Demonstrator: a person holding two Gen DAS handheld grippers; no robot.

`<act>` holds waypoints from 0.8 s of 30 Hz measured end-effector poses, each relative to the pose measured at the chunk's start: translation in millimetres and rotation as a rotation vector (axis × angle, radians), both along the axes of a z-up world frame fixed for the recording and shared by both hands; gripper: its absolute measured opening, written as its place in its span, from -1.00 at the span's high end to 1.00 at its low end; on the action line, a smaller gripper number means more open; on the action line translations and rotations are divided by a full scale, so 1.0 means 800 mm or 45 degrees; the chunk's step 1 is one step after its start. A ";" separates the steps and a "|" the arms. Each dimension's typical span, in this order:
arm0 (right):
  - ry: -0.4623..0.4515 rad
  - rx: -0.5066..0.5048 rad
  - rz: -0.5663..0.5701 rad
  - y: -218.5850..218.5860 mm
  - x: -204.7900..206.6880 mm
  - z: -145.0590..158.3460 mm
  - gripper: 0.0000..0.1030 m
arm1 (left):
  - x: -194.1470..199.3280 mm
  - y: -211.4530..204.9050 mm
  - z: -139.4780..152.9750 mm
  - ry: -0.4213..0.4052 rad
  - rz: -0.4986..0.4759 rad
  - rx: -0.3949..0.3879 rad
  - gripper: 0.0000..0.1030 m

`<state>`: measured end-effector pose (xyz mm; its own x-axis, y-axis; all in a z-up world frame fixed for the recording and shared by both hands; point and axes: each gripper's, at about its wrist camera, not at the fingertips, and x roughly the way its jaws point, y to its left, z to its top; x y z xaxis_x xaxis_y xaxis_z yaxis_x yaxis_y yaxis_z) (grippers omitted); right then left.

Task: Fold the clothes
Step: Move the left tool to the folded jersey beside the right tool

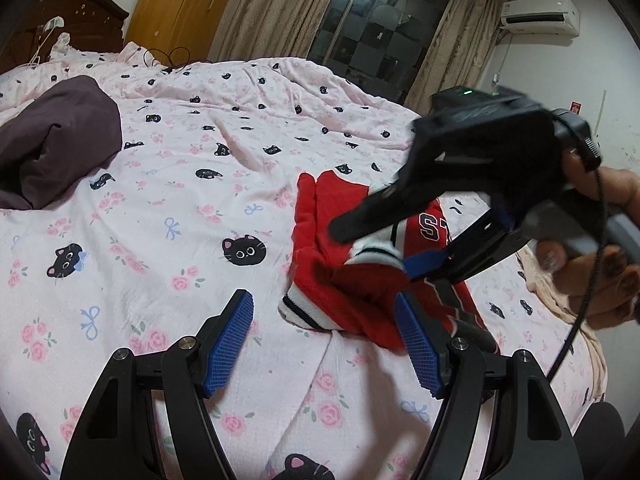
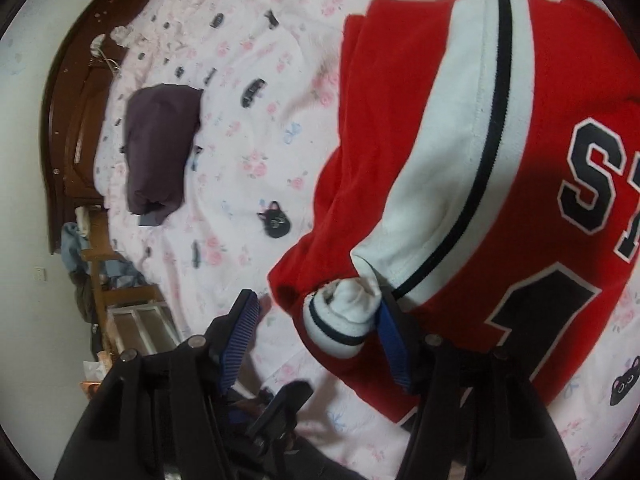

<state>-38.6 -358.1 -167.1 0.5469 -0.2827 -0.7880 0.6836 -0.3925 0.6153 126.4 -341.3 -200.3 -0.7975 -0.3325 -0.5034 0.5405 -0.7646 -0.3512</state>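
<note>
A bedroom, with a bed (image 1: pixel 200 152) covered in a pink sheet printed with black cat faces and roses filling most of both views; curtains (image 1: pixel 256 12) and a dark window (image 1: pixel 380 28) sit along the top of the left wrist view, an air conditioner (image 1: pixel 540 14) at its upper right.

The task's thing, a red jersey (image 1: pixel 340 280) with white and black trim and dark letters, lies on the sheet at centre right of the left wrist view and fills the right half of the right wrist view (image 2: pixel 460 160). It looks partly folded: a sleeve with a striped cuff (image 2: pixel 340 320) is drawn across the body, and the left edge is doubled over. The bundle is loose and uneven, so by my reading the fold is somewhere in the middle, with the bottom or other side to bring in and flatten.

The left gripper (image 1: pixel 324 344) hovers low over the sheet at the bottom of its own view, jaws wide apart and holding nothing, the jersey's edge just beside its right finger. The right gripper (image 2: pixel 320 340), seen from outside at the right of the left wrist view (image 1: pixel 376 248), has its jaws apart too, around the cuff; one pad touches it, but nothing is clamped.

A dark purple garment (image 1: pixel 56 140), seemingly folded, rests at the left edge, well apart from the jersey.
</note>
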 end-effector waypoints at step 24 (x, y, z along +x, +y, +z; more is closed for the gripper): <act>-0.377 -0.286 -0.474 0.183 -0.100 -0.020 -0.19 | -0.013 -0.016 -0.016 0.140 0.092 0.778 -0.58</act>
